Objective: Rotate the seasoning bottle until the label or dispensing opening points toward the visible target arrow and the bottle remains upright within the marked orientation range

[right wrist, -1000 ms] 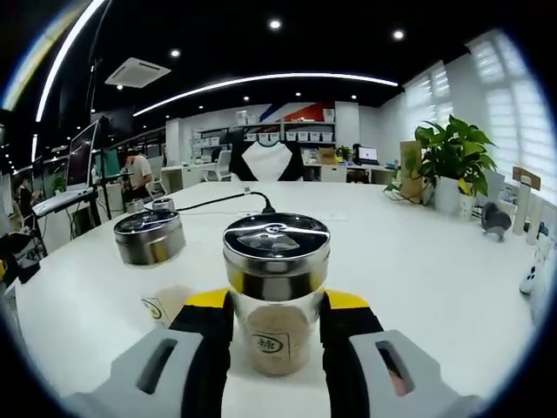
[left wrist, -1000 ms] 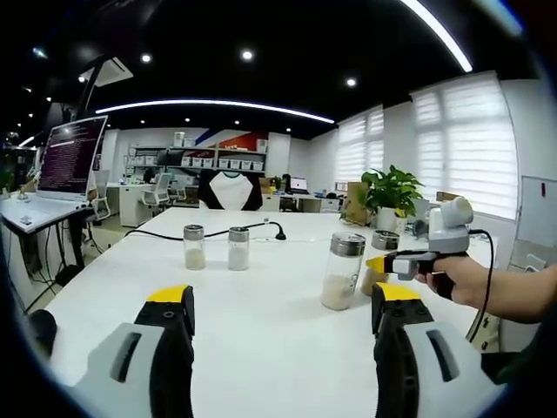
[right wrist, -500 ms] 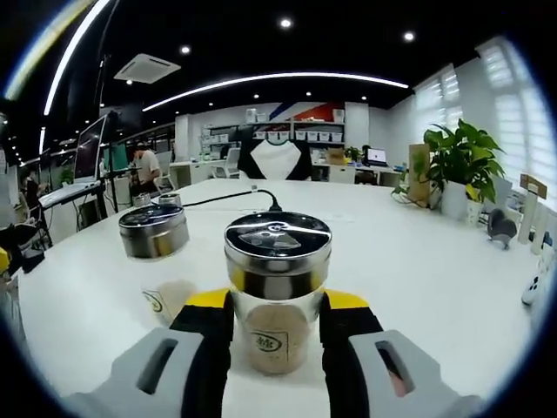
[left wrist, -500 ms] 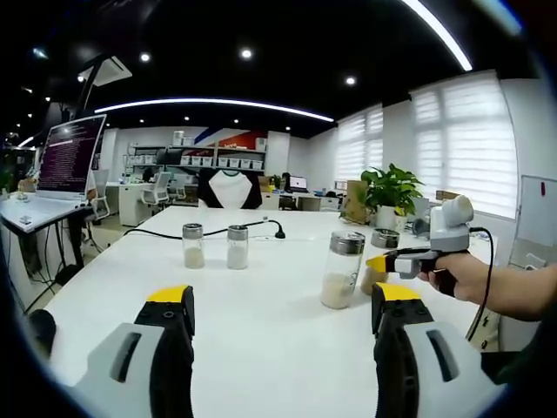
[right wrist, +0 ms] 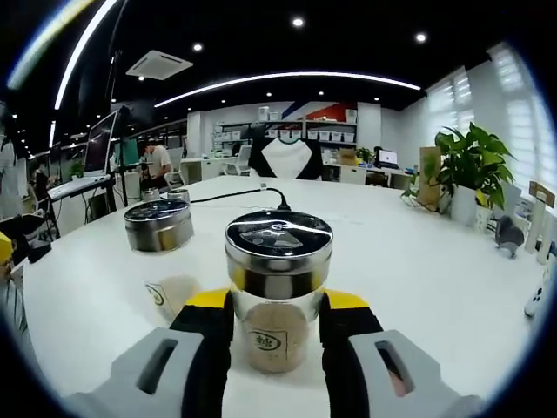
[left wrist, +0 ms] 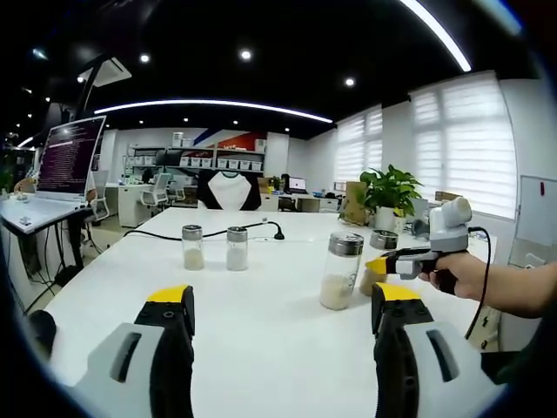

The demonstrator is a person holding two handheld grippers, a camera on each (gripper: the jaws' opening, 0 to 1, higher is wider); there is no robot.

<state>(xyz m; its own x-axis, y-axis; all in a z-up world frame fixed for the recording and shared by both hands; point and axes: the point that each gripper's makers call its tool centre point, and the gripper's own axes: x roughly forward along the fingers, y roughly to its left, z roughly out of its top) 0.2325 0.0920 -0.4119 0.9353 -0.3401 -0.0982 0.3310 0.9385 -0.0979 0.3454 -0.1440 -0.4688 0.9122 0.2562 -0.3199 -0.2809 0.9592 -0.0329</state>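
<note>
— Office, white table (left wrist: 261,313)?
— Yes — seasoning bottle (right wrist: 277,292) upright, pinched between the right tongs (right wrist: 277,324), label facing them.
— Left tongs (left wrist: 283,313)?
— Spread, empty — well apart.

An open-plan office. Beyond the long white surface (left wrist: 261,296) stand desks and swivel chairs (left wrist: 158,193), with a monitor (left wrist: 71,155) to its left. Shelving with storage boxes (left wrist: 202,161) lines the wall behind it, and blinded windows (left wrist: 461,144) run past a potted plant (left wrist: 392,193) at its right.

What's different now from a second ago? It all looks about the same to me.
The right gripper still clamps the seasoning bottle upright, but the room behind has slid rightward, so it is turning the bottle leftward. The left gripper stays open and idle; the two small shakers are unmoved.
</note>
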